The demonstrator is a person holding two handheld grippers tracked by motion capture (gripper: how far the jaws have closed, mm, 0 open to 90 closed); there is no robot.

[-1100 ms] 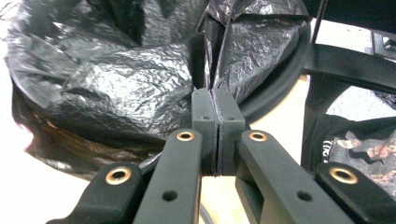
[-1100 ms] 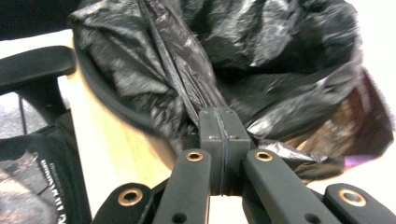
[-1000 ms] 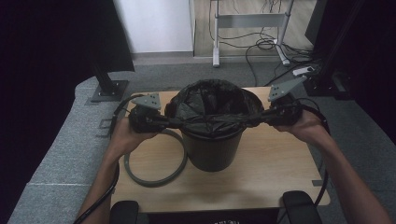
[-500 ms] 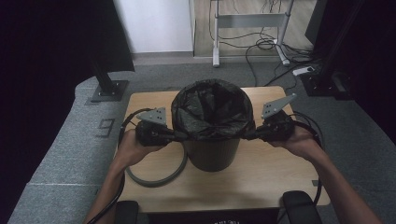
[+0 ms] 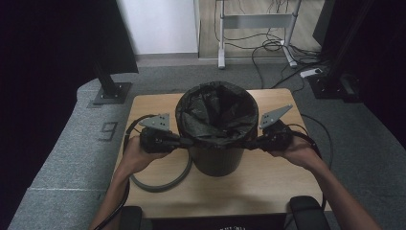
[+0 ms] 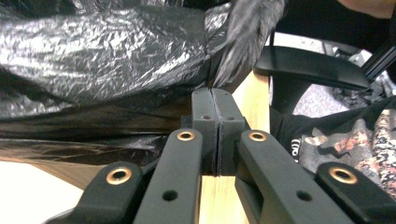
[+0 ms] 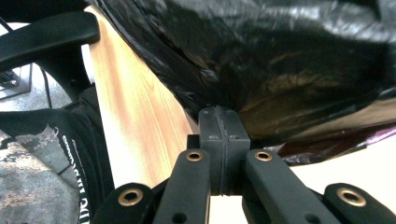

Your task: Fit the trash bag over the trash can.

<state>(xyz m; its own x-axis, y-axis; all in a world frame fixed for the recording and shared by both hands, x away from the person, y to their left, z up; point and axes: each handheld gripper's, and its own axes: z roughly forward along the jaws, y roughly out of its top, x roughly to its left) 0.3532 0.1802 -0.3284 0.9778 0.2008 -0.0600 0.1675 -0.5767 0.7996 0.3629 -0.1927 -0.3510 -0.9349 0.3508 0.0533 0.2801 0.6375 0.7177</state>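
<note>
Bag (image 5: 215,112) lines bin (image 5: 216,160) at table (image 5: 268,187) centre. Left gripper (image 5: 184,142) clenched on bag hem at bin's left side, right gripper (image 5: 252,143) clenched on hem at right. Bin between both, equally near; hem must go lower over rim.

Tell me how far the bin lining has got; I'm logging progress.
Done: the black bag sits open inside the bin. In hand: the left gripper and right gripper pinch its edge, folding it down outside. Left: letting go; the grey ring lies unused.
</note>
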